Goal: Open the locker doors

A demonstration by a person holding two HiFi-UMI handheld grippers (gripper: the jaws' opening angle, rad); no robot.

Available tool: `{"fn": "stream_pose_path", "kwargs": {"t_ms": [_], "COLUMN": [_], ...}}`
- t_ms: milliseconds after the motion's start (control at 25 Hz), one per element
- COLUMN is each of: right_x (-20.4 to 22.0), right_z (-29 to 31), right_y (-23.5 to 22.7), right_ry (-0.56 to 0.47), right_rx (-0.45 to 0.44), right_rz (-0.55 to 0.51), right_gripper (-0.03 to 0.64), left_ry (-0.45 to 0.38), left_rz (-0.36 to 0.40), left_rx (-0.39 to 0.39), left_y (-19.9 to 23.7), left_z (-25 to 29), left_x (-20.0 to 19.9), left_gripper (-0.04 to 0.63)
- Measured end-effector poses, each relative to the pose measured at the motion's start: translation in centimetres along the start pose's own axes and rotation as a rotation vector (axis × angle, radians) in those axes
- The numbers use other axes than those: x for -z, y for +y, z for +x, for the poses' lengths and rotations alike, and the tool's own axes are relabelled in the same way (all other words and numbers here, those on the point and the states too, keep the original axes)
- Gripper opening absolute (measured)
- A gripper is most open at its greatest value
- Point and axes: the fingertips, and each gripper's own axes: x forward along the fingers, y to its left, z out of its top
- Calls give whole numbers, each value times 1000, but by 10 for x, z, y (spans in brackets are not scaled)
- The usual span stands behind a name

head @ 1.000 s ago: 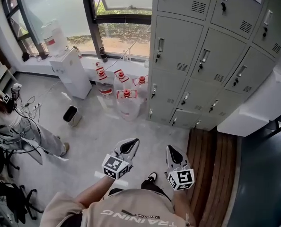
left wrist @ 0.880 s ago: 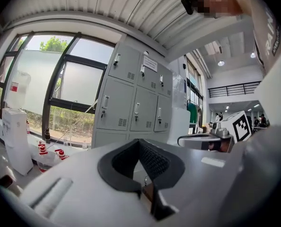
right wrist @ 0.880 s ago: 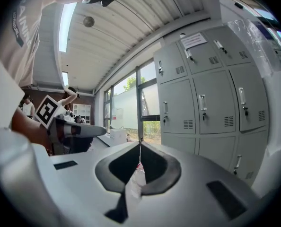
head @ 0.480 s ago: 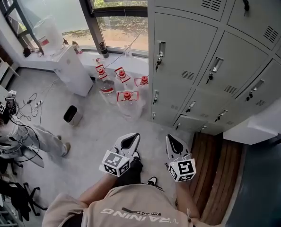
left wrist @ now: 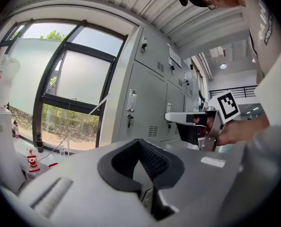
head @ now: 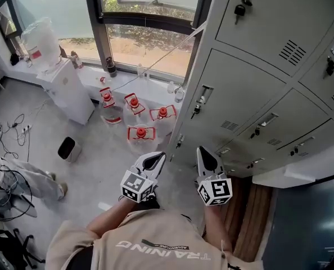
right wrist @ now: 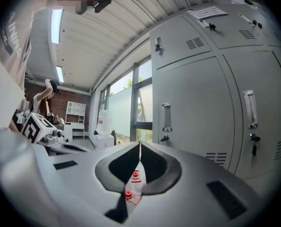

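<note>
Locker doors (head: 251, 103) are seen all closed, ahead and to the right of the person, beside the window (head: 144, 38). The left gripper (head: 159, 158) and the right gripper (head: 201, 151) are held low before them, touching no door. Both pairs of jaws are pressed together, with nothing held between them.

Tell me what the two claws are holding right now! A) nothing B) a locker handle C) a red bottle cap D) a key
A: the left claw and the right claw are both shut, and their own views show nothing pinched between the tips.
</note>
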Motion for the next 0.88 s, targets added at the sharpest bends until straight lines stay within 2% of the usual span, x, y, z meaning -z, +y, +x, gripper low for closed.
{"fn": "stream_pose_path", "kwargs": {"t_ms": [320,480,760,840,880], "right_x": [-26,-36,-52,-53,-53], "right_z": [70,92,130,140,144], "right_y": [-23,-44,-73,-77,-78], "right_ry": [-31,-52,-40,-31,-25], "right_rx": [46,85,92,96,93], "right_rz": [-20,-28,-71,-75,-78], "right_gripper": [11,12,14,37,83], "left_ry": [12,17,17,17,17], "left_rz": [3,5,25,26,23], "left_rx": [35,48,49,36,29], "left_y": [59,69,75,81,84], "left_z": [41,57,73,75,76], "left_x": [-13,-16,-25,-24,-24], "left_gripper": [6,6,6,6,6]}}
